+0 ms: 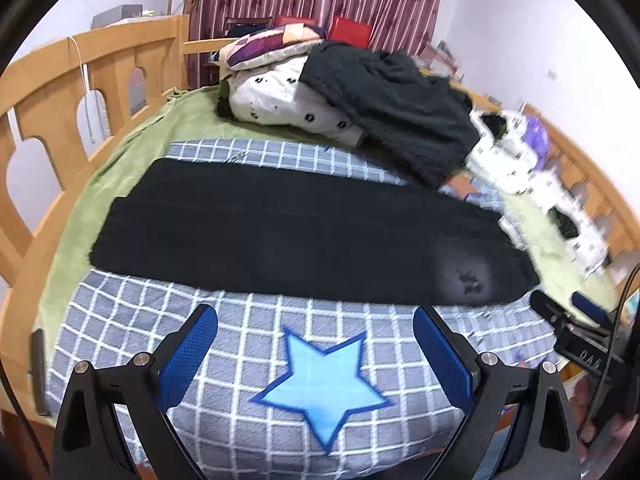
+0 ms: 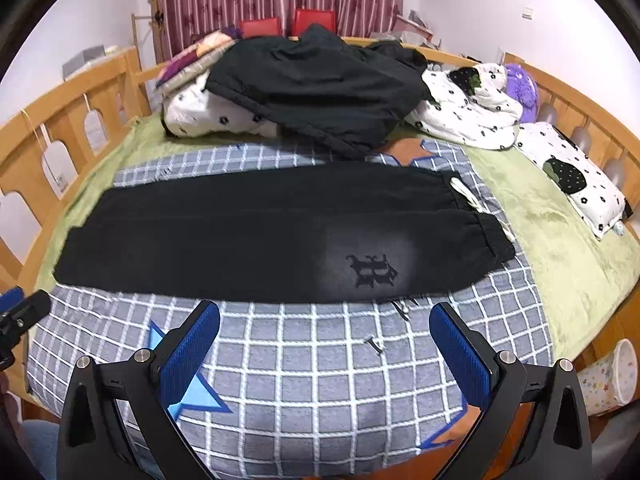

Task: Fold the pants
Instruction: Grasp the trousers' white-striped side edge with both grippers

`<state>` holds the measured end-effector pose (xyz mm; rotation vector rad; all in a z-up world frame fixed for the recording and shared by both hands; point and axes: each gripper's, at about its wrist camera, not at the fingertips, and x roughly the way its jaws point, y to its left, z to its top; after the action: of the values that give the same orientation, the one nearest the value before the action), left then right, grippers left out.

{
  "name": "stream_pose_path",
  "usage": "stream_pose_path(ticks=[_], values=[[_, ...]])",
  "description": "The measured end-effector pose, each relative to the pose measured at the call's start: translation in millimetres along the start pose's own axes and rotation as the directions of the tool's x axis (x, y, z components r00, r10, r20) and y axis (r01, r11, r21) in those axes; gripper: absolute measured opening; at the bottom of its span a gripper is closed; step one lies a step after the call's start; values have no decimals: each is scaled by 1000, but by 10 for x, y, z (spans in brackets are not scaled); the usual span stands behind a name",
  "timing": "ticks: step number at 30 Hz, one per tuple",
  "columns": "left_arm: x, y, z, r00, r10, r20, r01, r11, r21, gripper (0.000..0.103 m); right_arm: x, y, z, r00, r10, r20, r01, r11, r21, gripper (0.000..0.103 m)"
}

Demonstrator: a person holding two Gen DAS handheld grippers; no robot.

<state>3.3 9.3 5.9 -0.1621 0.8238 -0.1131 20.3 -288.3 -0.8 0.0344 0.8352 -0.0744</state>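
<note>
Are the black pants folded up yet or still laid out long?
Laid out long: black pants lie full length, legs stacked, on the checked blanket.

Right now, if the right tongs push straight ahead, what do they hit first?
The right tongs, open and empty, hover over the checked blanket. Straight ahead they would probably meet the near edge of the black pants, close to the printed emblem; depth is uncertain.

Black pants (image 2: 256, 236) lie flat across a checked blanket (image 2: 320, 368). Nearer than the pants, a wide strip of bare blanket gives open room; only a few small scraps (image 2: 376, 344) lie there. Beyond the pants, a heap of dark clothing (image 2: 320, 88) and white bedding (image 2: 468, 108) blocks the way, its edge just beside them. To their right, green sheet (image 2: 552, 248) lies open up to a pillow (image 2: 576, 180). Wooden rails (image 1: 52, 92) close off their left end.
</note>
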Motion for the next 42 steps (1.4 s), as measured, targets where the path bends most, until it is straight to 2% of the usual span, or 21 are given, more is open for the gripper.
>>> stream_pose_path(ticks=[2,6,8,11,13,15,17,19,20,23,25,28,31,33,36,37,38,39,40,41,42], values=[[-13,54,97,1000,-1,31,1,1000,-7,98,-58,-11,59,998,44,41,-44,999,-4,103],[42,205,312,990,111,90,-114,993,21,98,-189,-98,232,984,41,176,-35,999,-39,103],[89,329,378,984,133,118,-134,991,0,98,-187,-193,345,976,66,210,-53,996,-67,103],[251,591,420,982,138,127,-132,990,-53,98,-38,-395,508,976,117,183,-108,992,-61,103],[458,813,387,982,166,90,-158,984,-86,98,92,-535,574,981,85,171,-81,996,-34,103],[666,1020,320,987,156,31,-152,981,-117,98,342,-742,606,994,33,107,-33,999,-6,102],[879,1251,219,989,147,-18,-148,980,-132,98,548,-943,539,996,34,78,-36,999,18,93],[1038,1423,107,988,146,-40,-150,979,-139,97,753,-1107,423,998,18,58,-19,999,28,79],[1115,1533,30,989,140,-46,-146,977,-155,92,852,-1185,352,999,5,52,-7,999,32,77],[1317,1833,-208,989,110,-94,-129,966,-224,91,1168,-1421,117,1000,-28,-4,28,997,74,73],[1442,2006,-336,989,92,-118,-122,951,-283,91,1394,-1567,-37,997,0,-75,9,993,119,68],[1621,2212,-474,992,15,-129,-62,928,-368,90,1605,-1783,-285,993,47,-111,-20,972,233,68],[1751,2270,-505,993,-29,-110,-17,917,-398,90,1703,-1901,-446,990,107,-94,-73,948,309,68],[1840,2285,-463,995,-26,-101,-17,914,-404,89,1769,-1942,-501,988,136,-73,-104,934,342,68],[1966,2361,-380,996,-28,-81,-13,885,-466,88,1915,-1968,-503,976,213,-43,-179,900,399,68],[2003,2397,-348,997,-23,-73,-16,869,-494,85,1958,-1958,-487,970,240,-30,-206,884,420,68],[2016,2415,-318,998,-14,-69,-23,861,-508,74,1989,-1963,-489,967,256,-16,-223,871,437,68],[2029,2436,-278,997,7,-73,-44,851,-524,53,2062,-1978,-482,962,273,2,-242,848,472,65],[2049,2457,-232,995,24,-93,-70,845,-530,40,2125,-1969,-469,959,285,8,-251,832,495,47],[2059,2478,-184,993,25,-112,-81,844,-530,12,2181,-1970,-462,955,296,7,-257,819,513,33],[2037,2491,-142,993,32,-117,-89,842,-531,9,2217,-1960,-437,952,306,2,-261,809,526,22]])
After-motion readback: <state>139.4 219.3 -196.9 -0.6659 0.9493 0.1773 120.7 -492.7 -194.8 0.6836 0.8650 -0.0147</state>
